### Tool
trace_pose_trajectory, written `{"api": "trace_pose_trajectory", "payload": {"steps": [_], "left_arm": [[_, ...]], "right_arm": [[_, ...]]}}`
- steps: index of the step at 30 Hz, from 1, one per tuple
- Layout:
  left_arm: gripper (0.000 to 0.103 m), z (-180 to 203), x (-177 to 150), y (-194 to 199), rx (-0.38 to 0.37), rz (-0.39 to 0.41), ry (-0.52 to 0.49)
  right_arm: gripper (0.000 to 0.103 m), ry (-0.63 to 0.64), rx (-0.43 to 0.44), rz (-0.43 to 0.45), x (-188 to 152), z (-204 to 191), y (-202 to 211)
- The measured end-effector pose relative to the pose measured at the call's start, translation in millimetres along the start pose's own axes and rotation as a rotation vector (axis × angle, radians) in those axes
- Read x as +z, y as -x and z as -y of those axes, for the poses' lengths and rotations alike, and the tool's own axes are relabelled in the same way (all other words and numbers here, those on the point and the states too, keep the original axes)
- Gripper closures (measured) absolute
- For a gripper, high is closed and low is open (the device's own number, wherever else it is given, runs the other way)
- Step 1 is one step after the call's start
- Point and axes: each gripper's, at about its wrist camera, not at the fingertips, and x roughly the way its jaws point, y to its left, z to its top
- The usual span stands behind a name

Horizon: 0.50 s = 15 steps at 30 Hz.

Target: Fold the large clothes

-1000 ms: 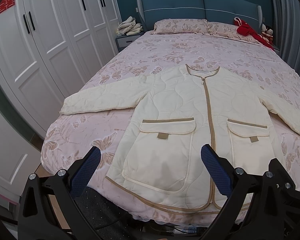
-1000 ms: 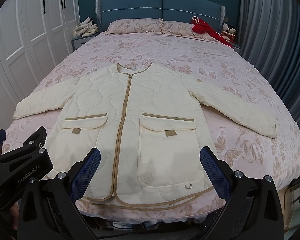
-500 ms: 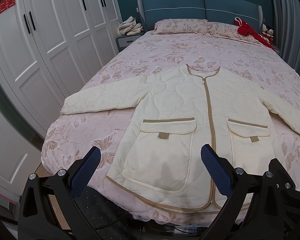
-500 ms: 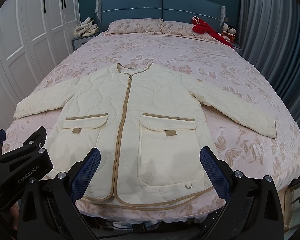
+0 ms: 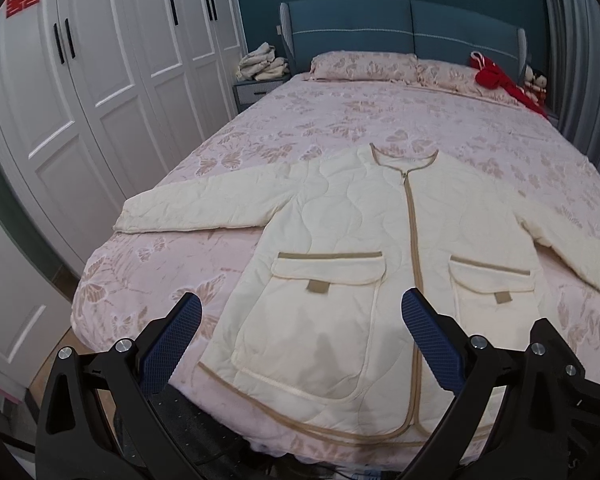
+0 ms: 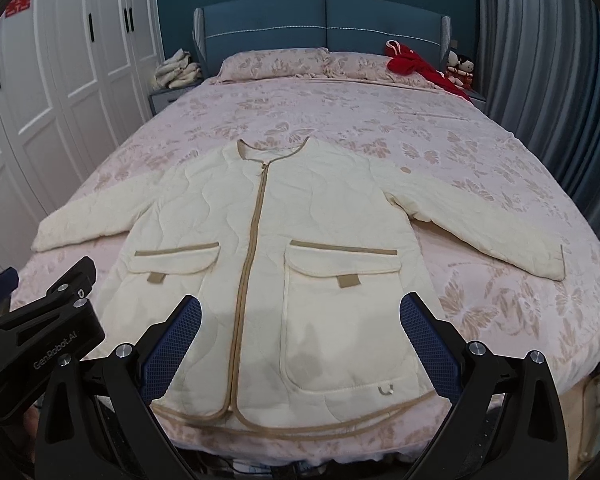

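Cream jacket [image 5: 364, 248] spread flat, zipped, front up, on the bed [image 5: 340, 128], hem at the bed's foot, left gripper [image 5: 300, 336] and right gripper [image 6: 300, 336] both spread wide above the hem, grasping nothing

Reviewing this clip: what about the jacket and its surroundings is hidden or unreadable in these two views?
- Jacket: right sleeve cuff cut off by the frame edge, left wrist view.
- Hem ends: covered by the left gripper there and the right gripper in its own view.
- Neck label: too small.
- Nightstand pile: indistinct.
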Motion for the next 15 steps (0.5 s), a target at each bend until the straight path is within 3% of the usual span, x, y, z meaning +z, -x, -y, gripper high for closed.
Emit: {"api": "trace_pose_trajectory", "payload": {"steps": [15], "left_arm": [[0.005,7.0,-1.1,-5.4,0.007,0.012,0.0]], "right_arm": [[0.005,0.004,0.007,0.023,1.7,4.3,-8.7]]}}
